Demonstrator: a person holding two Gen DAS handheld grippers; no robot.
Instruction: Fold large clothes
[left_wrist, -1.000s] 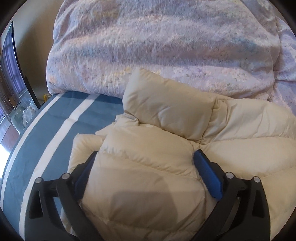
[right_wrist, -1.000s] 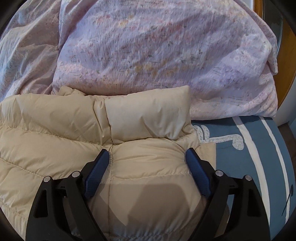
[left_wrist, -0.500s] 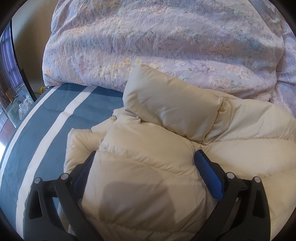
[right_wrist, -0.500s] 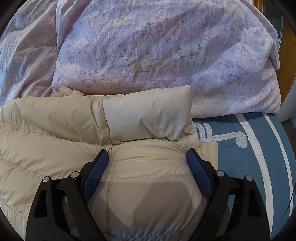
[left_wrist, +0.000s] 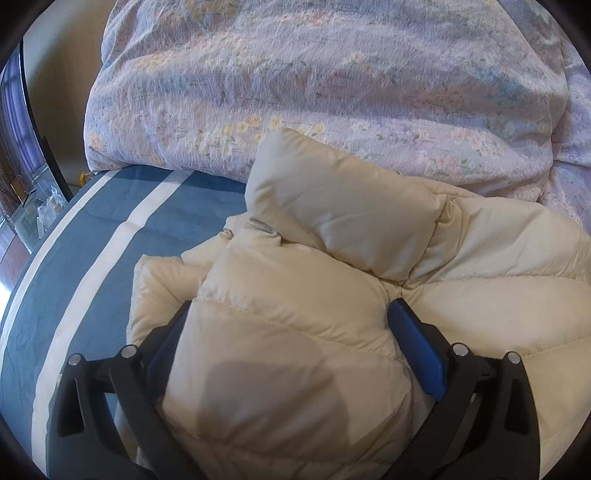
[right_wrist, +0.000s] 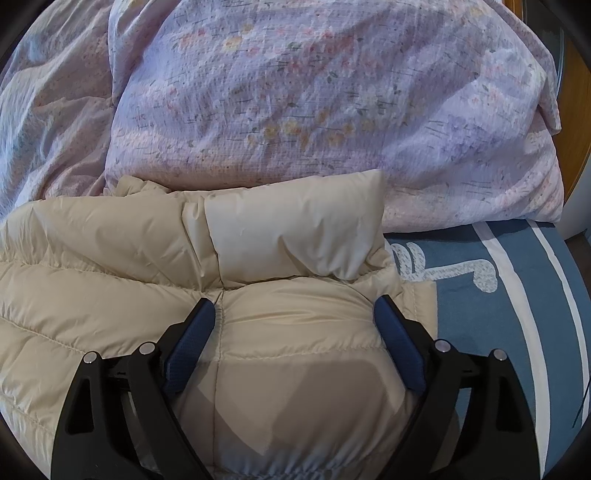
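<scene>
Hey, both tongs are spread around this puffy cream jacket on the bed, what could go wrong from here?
The jacket bulges thickly between both open tongs, left and right; closing may pinch only the slick outer shell, which could slip free. Its collar rests against the floral duvet, so lifting may snag or drag bedding. The loose flap near the left tongs could unfold and spoil the fold.

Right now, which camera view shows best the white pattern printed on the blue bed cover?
The right wrist view: the white pattern lies unhidden on the blue bed cover, beside the cream jacket. The left wrist view shows only white stripes, no pattern.
</scene>
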